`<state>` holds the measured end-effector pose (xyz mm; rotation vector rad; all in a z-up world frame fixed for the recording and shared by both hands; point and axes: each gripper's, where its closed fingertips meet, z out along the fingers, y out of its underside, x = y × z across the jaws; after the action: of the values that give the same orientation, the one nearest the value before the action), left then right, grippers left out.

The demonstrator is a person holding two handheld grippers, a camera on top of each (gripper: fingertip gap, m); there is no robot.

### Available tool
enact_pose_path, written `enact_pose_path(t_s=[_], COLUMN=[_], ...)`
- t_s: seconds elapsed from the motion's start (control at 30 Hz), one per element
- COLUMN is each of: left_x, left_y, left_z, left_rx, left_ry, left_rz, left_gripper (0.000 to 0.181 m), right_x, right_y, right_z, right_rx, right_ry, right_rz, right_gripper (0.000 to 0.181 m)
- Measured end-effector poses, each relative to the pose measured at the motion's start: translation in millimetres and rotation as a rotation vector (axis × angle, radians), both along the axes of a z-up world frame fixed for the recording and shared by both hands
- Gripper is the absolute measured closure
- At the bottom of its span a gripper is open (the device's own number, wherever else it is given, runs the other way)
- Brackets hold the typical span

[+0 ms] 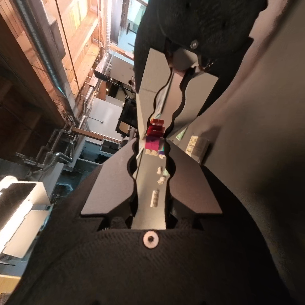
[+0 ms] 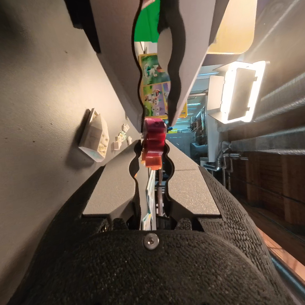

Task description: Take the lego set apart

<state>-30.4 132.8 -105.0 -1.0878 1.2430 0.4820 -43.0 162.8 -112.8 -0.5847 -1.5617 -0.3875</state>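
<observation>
Two grippers pinching one small red-to-magenta lego stack, tip to tip, beside a grey table.

Left wrist view: left gripper (image 1: 152, 142), black fingers (image 1: 115, 178) nearest the lens, pressed onto the magenta end of the lego stack (image 1: 154, 135) at its tips; right gripper (image 1: 156, 130) straight ahead, its fingers closed on the dark red end; loose white pieces (image 1: 160, 175) and a long white plate (image 1: 154, 198) on the grey table (image 1: 247, 148) seen between the fingers; white brick block (image 1: 196, 146) off the right finger. Right wrist view: right gripper (image 2: 152, 145), grey fingers (image 2: 189, 189) nearest, pinching the red-orange part of the lego stack (image 2: 153, 140); left gripper (image 2: 155, 125) opposite, gripping the magenta end; white brick block (image 2: 94, 138) and small pale pieces (image 2: 122, 137) on the table (image 2: 41, 82) left of the fingers; picture box (image 2: 153, 85) beyond the tips.
</observation>
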Motion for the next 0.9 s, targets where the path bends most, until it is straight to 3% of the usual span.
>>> enact_pose_path(t_s=[0.1, 0.3, 0.57, 0.9], left_x=[2, 4, -1, -7], left_y=[-6, -6, -2, 3], left_z=[7, -5, -11, -23], left_rx=[0.048, -0.007, -0.070, -0.116], left_ry=[0.009, 0.052, 0.039, 0.109], left_rz=[-0.019, -0.013, 0.014, 0.062], left_gripper=[0.154, 0.173, 0.156, 0.165], right_x=[2, 1, 1, 0], right_y=[3, 1, 1, -5], right_z=[-2, -1, -5, -11], right_rx=[0.003, 0.042, 0.109, 0.155], right_ry=[-0.011, -0.030, -0.082, -0.146], right_rz=[-0.012, -0.017, -0.023, 0.005], right_gripper=[0.158, 0.158, 0.158, 0.158])
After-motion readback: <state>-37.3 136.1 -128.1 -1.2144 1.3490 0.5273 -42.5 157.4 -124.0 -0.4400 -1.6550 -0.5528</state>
